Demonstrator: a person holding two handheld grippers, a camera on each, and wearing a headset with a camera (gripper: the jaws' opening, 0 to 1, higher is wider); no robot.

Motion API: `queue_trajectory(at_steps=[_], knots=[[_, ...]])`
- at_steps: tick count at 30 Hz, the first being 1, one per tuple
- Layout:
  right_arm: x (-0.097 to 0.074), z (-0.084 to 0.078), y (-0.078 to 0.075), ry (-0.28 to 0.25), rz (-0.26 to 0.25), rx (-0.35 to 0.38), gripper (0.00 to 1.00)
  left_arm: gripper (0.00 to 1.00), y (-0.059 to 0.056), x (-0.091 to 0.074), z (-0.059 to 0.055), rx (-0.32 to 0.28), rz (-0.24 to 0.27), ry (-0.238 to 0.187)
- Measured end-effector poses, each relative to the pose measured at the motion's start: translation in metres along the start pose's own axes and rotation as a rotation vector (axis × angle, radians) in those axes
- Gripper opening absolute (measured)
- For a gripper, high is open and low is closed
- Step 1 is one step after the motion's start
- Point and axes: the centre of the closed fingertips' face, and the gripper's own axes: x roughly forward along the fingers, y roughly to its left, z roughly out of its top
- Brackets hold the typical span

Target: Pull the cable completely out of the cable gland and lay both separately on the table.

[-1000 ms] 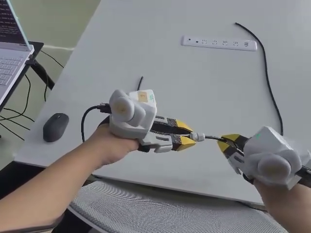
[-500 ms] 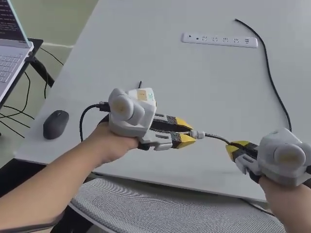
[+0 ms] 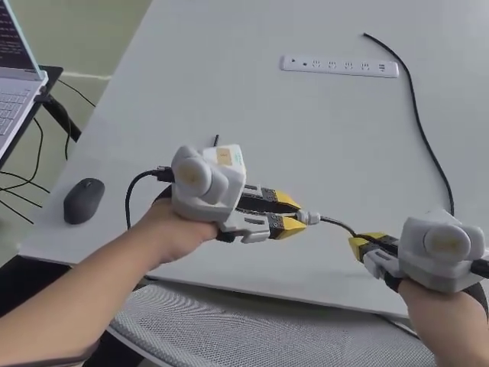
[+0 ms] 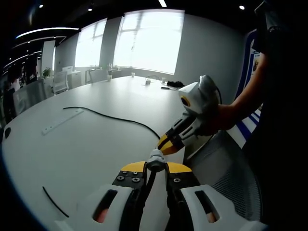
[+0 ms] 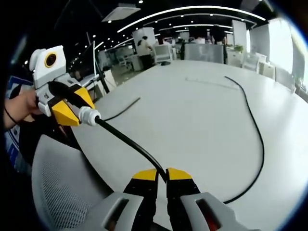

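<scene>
My left gripper (image 3: 294, 222) is held above the table's near edge, shut on a small white cable gland (image 3: 308, 218). From the gland a black cable (image 3: 336, 224) runs right and down to my right gripper (image 3: 357, 245), which is shut on it. In the left gripper view the gland (image 4: 155, 160) sits between my yellow tips (image 4: 155, 168), and the right gripper (image 4: 169, 142) faces it. In the right gripper view the cable (image 5: 127, 142) stretches from my shut tips (image 5: 161, 174) up to the gland (image 5: 88, 116) in the left gripper (image 5: 67, 109).
A white power strip (image 3: 339, 66) lies at the far side of the table (image 3: 229, 99), with its long black cord (image 3: 424, 138) curving down the right. A mouse (image 3: 84, 200) rests at the left edge, a laptop (image 3: 11, 84) beyond it. A mesh chair (image 3: 229, 329) stands below the near edge.
My right gripper has drawn away from the gland, to the right and lower, so a longer stretch of cable shows between the grippers. The left gripper has hardly moved.
</scene>
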Motion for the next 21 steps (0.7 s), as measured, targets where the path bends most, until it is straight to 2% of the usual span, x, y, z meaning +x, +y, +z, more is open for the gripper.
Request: queue_trajectory(at_steps=[2,5,8,9,11,12,16,20,21], knots=[[-0.001,0.001,0.001,-0.002,-0.001,-0.018,0.0,0.15,0.001,-0.001,-0.001,-0.005,0.003,0.0],[-0.003,0.003,0.003,-0.001,-0.012,-0.093,0.01,0.15,0.003,-0.002,-0.001,-0.006,0.011,-0.003],[-0.005,0.003,0.005,0.004,-0.013,-0.209,0.01,0.15,0.005,-0.004,-0.002,-0.011,0.016,-0.001],[-0.005,0.003,0.006,0.008,-0.014,-0.228,0.01,0.15,0.005,-0.004,-0.003,-0.013,0.017,0.0],[-0.005,0.004,0.008,0.003,-0.011,-0.278,0.01,0.15,0.006,-0.006,-0.004,-0.019,0.018,-0.001],[-0.005,0.007,0.007,-0.015,-0.014,-0.321,0.01,0.15,0.007,-0.006,-0.004,-0.021,0.02,-0.001],[-0.012,0.012,0.005,-0.018,-0.017,-0.273,0.02,0.15,0.007,-0.009,-0.002,-0.033,0.029,-0.01],[-0.018,0.021,0.01,-0.04,-0.008,-0.303,0.04,0.15,0.008,-0.009,-0.002,-0.04,0.025,-0.011],[-0.019,0.026,0.014,-0.053,0.003,-0.335,0.08,0.15,0.008,-0.009,-0.002,-0.04,0.025,-0.01]])
